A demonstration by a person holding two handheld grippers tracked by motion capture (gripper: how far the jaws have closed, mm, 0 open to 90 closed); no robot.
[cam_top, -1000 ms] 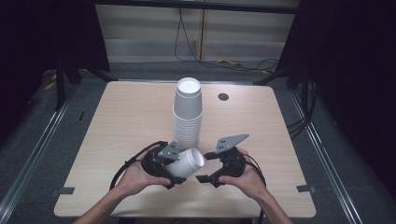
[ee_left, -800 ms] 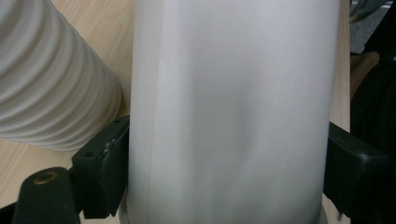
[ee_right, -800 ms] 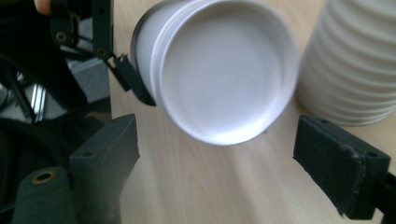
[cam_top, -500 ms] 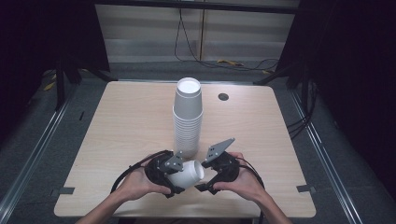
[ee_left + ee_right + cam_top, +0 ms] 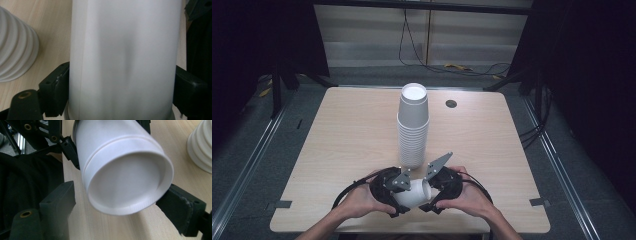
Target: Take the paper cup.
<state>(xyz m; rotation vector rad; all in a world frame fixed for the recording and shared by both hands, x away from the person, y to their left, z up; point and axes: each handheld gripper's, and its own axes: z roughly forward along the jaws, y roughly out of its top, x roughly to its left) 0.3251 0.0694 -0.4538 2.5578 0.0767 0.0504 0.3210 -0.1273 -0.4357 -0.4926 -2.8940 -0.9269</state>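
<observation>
The left tool (image 5: 404, 197) clamps a white cup (image 5: 414, 192) lying sideways; its base end sits between the right tool's (image 5: 432, 196) parted jaws, beside the cup stack (image 5: 413, 127).

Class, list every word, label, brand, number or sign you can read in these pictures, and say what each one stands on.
None can be read in these pictures.
Single white paper cup: plain wall and base, no print.
Tall stack of white paper cups: plain.
Light wooden table: bare grain, no label.
Black left gripper and black right gripper: no markings legible.
</observation>
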